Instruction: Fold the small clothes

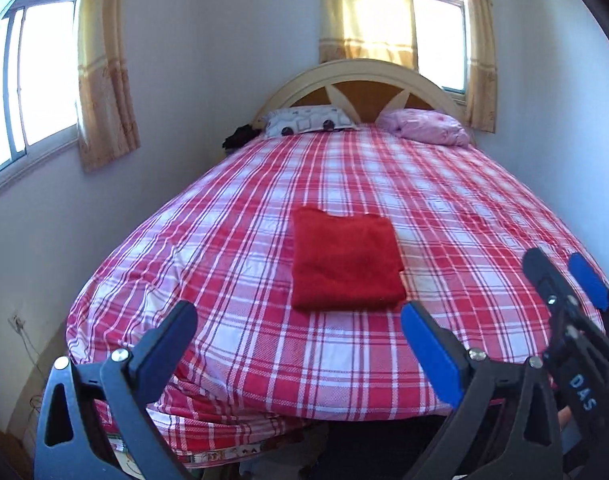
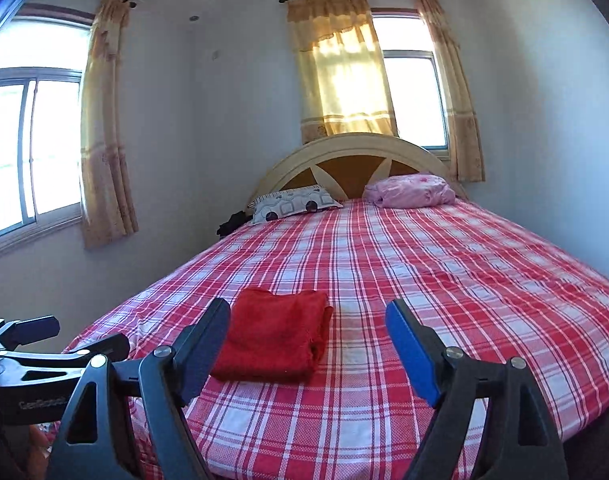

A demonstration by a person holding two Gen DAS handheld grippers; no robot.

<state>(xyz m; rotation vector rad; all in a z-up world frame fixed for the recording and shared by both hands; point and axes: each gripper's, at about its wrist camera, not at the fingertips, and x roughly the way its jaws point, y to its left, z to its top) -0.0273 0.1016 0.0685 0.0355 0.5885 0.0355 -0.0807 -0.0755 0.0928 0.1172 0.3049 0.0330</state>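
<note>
A red cloth point(image 1: 344, 260) lies folded into a neat rectangle on the red-and-white plaid bed cover point(image 1: 444, 208), near the foot of the bed. In the right wrist view the same red cloth point(image 2: 276, 336) sits left of centre. My left gripper point(image 1: 296, 316) hangs open above the bed's near edge, short of the cloth, with nothing between its fingers. My right gripper point(image 2: 308, 312) is also open and empty, just right of the cloth. Each gripper shows in the other's view: the right gripper point(image 1: 556, 264) at the right, the left gripper point(image 2: 80, 336) at the far left.
Two pillows, a patterned white one point(image 1: 308, 120) and a pink one point(image 1: 424, 126), lie against the arched headboard point(image 1: 364, 76). A dark bundle point(image 1: 240, 136) sits at the bed's far left corner. Curtained windows point(image 1: 32, 80) line the left and back walls.
</note>
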